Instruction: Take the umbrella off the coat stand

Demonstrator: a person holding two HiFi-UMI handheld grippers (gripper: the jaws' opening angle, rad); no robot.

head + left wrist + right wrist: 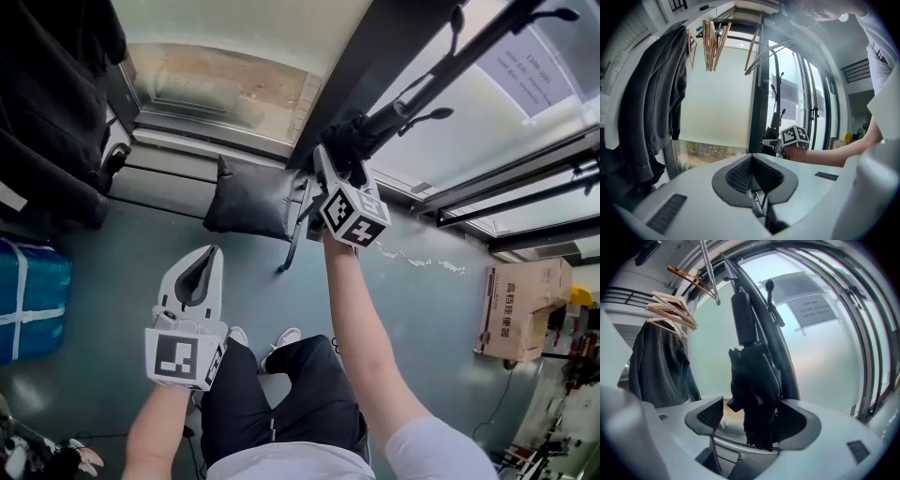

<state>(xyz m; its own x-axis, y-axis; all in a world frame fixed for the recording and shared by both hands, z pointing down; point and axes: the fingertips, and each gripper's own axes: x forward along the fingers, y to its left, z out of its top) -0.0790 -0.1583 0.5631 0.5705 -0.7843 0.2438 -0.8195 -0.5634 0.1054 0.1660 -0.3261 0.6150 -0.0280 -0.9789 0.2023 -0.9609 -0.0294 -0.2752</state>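
Note:
The folded black umbrella [754,390] hangs from the dark coat stand [783,363], its handle end [743,317] pointing up. My right gripper [754,423] is raised to it and stands open, jaws either side of the umbrella. A gap shows at the left pad [710,414]; the right pad is hidden behind the fabric. In the head view the right gripper [330,173] reaches the umbrella [349,139] on the stand's pole [469,52]. My left gripper [195,267] hangs lower left, shut and empty, away from the stand. From the left gripper [753,176] I see the right gripper's marker cube [794,136].
A dark coat [651,108] hangs at the left beneath wooden hangers [712,42]. A black bag [253,202] lies by the window sill near the stand's foot. A cardboard box [520,309] stands at the right, a blue bundle [28,295] at the left.

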